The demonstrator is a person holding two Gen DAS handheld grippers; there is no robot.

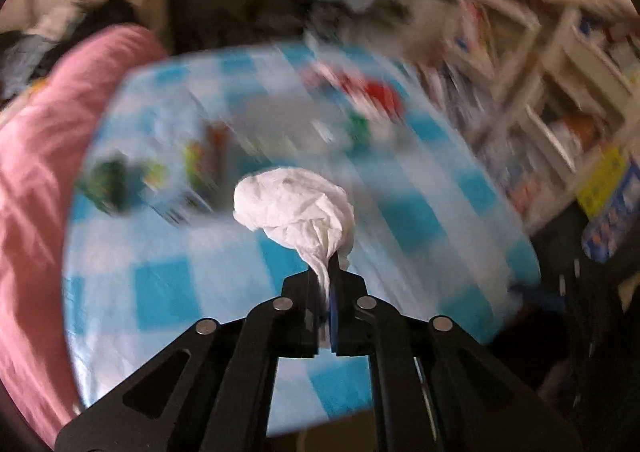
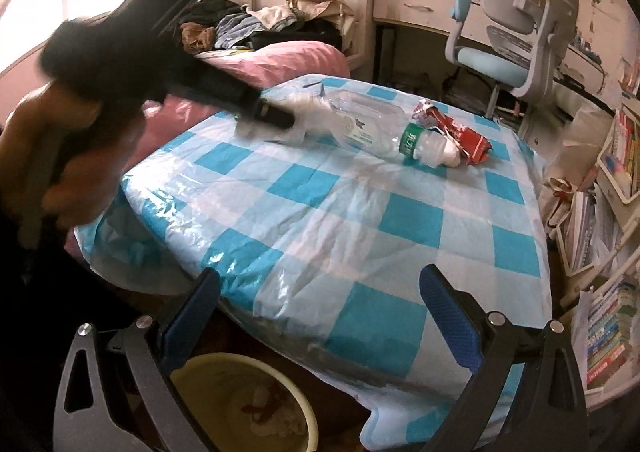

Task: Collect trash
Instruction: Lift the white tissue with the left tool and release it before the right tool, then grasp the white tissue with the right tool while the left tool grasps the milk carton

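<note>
A crumpled white tissue [image 1: 294, 208] sticks out ahead of my left gripper [image 1: 326, 276], which is shut on its twisted tail above the blue-and-white checked tablecloth [image 1: 168, 292]. In the right wrist view the left gripper [image 2: 280, 117] is a blurred black shape over the table's far left, with the tissue [image 2: 310, 108] at its tip. A clear plastic bottle [image 2: 372, 128] with a green label lies on the cloth, a crumpled red wrapper [image 2: 460, 132] beside its cap end. My right gripper [image 2: 320, 308] hangs open and empty over the table's near edge.
A yellowish bin [image 2: 240, 404] holding some trash stands on the floor below the near table edge. Blurred green packets [image 1: 108, 180] lie at the table's left. A pink bed [image 2: 280, 56], a blue-grey chair [image 2: 512, 48] and bookshelves [image 2: 608, 324] surround the table.
</note>
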